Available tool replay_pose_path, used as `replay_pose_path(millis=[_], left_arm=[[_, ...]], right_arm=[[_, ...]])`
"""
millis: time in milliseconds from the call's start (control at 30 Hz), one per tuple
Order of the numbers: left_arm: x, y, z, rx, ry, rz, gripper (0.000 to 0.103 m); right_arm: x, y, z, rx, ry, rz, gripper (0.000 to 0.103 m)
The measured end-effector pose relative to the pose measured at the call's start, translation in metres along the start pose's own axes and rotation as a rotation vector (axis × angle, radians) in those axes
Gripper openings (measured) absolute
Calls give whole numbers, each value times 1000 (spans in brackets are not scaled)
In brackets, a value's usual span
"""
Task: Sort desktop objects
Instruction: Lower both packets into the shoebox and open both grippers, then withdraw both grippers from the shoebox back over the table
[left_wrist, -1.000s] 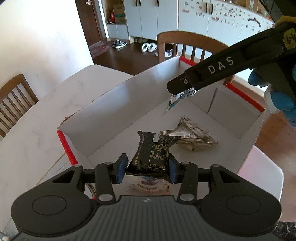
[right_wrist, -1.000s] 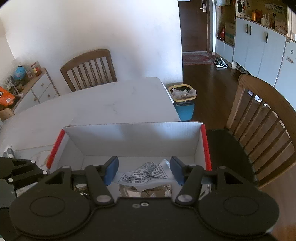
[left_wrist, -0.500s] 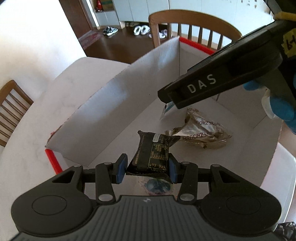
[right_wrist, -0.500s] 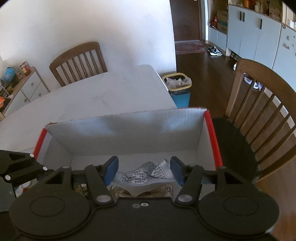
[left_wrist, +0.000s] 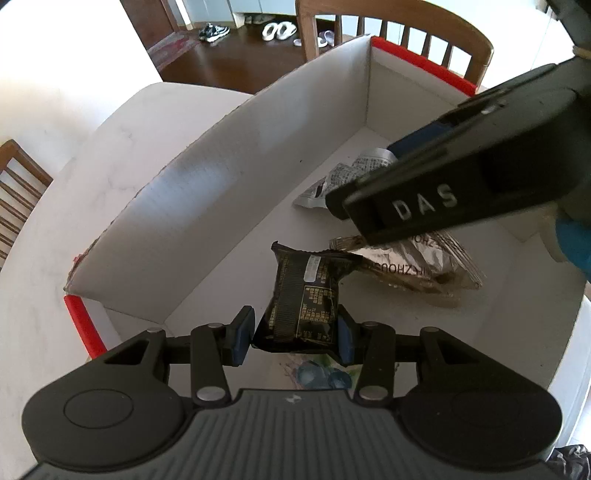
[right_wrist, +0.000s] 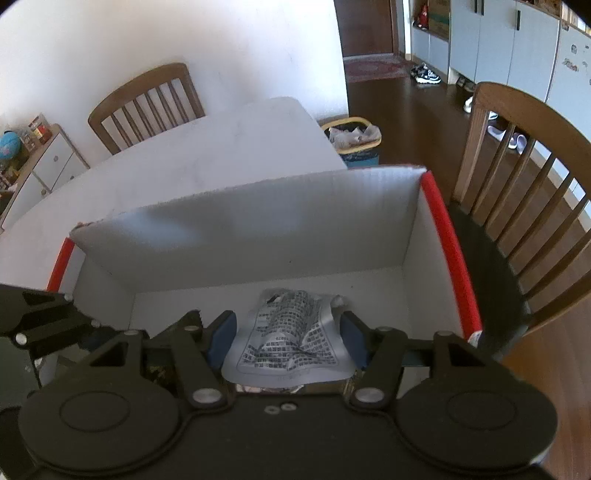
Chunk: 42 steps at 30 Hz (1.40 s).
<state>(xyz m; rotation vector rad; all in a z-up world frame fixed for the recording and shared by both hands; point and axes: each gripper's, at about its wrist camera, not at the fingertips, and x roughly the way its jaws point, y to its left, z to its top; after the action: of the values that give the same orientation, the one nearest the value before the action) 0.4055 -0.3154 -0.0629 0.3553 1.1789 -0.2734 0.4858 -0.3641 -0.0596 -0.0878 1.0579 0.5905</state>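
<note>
My left gripper (left_wrist: 291, 338) holds a black snack packet (left_wrist: 304, 299) over the inside of a white cardboard box (left_wrist: 229, 173) with red edges; the left pad shows a small gap to the packet. A crumpled gold wrapper (left_wrist: 417, 269) lies on the box floor. My right gripper (right_wrist: 286, 338) is open and low inside the box (right_wrist: 258, 229), with a silver printed packet (right_wrist: 290, 332) lying loose between its fingers. That packet also shows in the left wrist view (left_wrist: 343, 177) under the right gripper's body (left_wrist: 443, 192).
The box stands on a white marble table (right_wrist: 207, 158). Wooden chairs (right_wrist: 528, 155) stand close behind the box and at the far side (right_wrist: 147, 99). A bin (right_wrist: 354, 142) stands on the floor. A blue-printed item (left_wrist: 317, 373) lies under the left gripper.
Both grippers have come lower into the box. The silver packet has dropped from between the right fingers onto the box floor. The left gripper's jaws have widened slightly around the black packet.
</note>
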Motion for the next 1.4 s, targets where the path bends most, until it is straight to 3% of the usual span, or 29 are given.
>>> replay_pose_path(millis=[267, 333, 367, 400, 533, 900, 1400], left_arm=[[4, 10, 5, -49, 29, 12, 47], [4, 12, 5, -65, 35, 16, 52], [4, 13, 4, -71, 36, 25, 61], [4, 14, 3, -76, 32, 34, 64], [-6, 14, 0, -84, -10, 27, 72], [-35, 27, -22, -154, -113, -12, 73], [-81, 13, -47, -203, -240, -23, 73]], right_arm=[[0, -2, -2, 24, 34, 6, 65], [-4, -2, -2, 27, 25, 13, 68], [-7, -3, -1, 29, 21, 19, 72], [-9, -3, -1, 31, 17, 29, 76], [-21, -1, -2, 29, -9, 39, 80], [-52, 3, -5, 14, -44, 58, 80], [-98, 38, -18, -33, -104, 75, 80]])
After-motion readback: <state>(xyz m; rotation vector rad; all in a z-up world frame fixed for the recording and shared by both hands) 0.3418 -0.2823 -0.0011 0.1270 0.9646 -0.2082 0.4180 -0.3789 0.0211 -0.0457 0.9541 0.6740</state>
